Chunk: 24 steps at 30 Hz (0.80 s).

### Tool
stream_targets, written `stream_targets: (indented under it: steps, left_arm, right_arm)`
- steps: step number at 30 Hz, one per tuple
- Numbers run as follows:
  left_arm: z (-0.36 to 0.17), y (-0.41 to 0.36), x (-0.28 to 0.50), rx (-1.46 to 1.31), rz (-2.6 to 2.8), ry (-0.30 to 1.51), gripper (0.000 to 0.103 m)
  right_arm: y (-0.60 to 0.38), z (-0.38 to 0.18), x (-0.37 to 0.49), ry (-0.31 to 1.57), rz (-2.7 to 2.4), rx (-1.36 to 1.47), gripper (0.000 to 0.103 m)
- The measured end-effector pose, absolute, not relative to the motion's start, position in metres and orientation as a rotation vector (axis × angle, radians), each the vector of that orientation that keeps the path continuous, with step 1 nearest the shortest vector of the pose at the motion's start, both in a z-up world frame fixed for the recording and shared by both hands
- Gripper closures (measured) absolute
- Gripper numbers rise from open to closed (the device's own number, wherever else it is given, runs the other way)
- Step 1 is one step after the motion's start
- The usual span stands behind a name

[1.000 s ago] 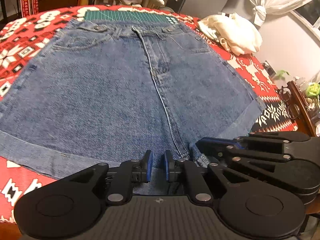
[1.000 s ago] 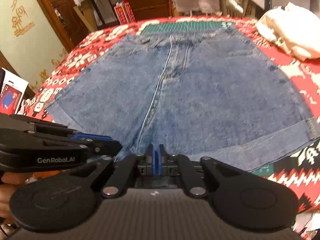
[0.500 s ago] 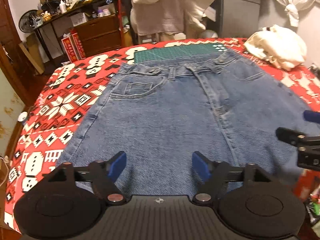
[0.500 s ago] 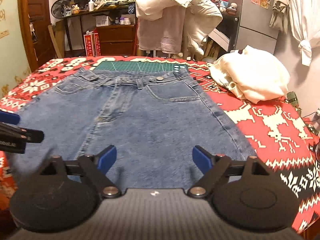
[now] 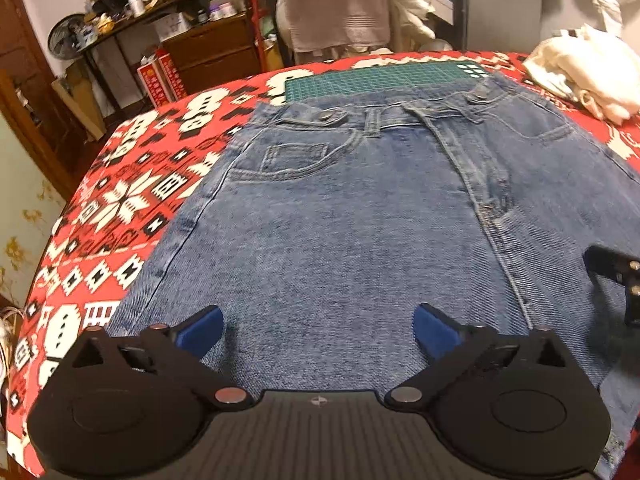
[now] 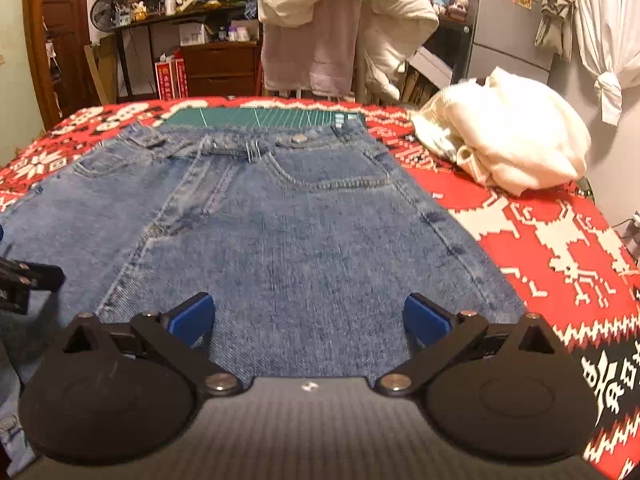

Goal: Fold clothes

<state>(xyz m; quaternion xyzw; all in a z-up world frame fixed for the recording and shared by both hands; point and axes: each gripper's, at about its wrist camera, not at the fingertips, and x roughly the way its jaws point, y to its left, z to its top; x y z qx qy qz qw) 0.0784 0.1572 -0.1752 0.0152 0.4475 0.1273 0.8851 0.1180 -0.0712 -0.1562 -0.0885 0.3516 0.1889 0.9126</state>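
Denim shorts straight ahead of both hand-held grippers, hems nearest us.

We hold the left hand-held gripper point(image 5: 316, 328) and the right hand-held gripper point(image 6: 306, 318) with fingers spread wide and empty, each low over its own leg of the denim shorts point(image 5: 360, 220), about equally near. The shorts lie flat on the red patterned desk point(image 5: 120, 200), long axis running away to the waistband, which rests on a green cutting mat point(image 5: 380, 78). We see no containers.
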Motion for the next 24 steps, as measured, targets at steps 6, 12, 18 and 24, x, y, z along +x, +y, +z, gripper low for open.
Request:
stream_targets:
  steps: [6, 12, 18, 24]
  left_arm:
    - [-0.179, 0.173, 0.08, -0.138, 0.281, 0.959, 0.0]
    - [-0.18, 0.172, 0.08, -0.128, 0.272, 0.947, 0.0]
    - [-0.18, 0.172, 0.077, -0.129, 0.272, 0.929, 0.0]
    - [-0.182, 0.17, 0.071, -0.124, 0.274, 0.893, 0.0]
  right_arm:
    - [-0.072, -0.162, 0.117, 0.729, 0.381, -0.159, 0.0]
    - [-0.071, -0.161, 0.12, 0.745, 0.38, -0.161, 0.0]
    - [-0.073, -0.162, 0.119, 0.735, 0.388, -0.165, 0.0]
    - [-0.074, -0.164, 0.116, 0.711, 0.389, -0.168, 0.0]
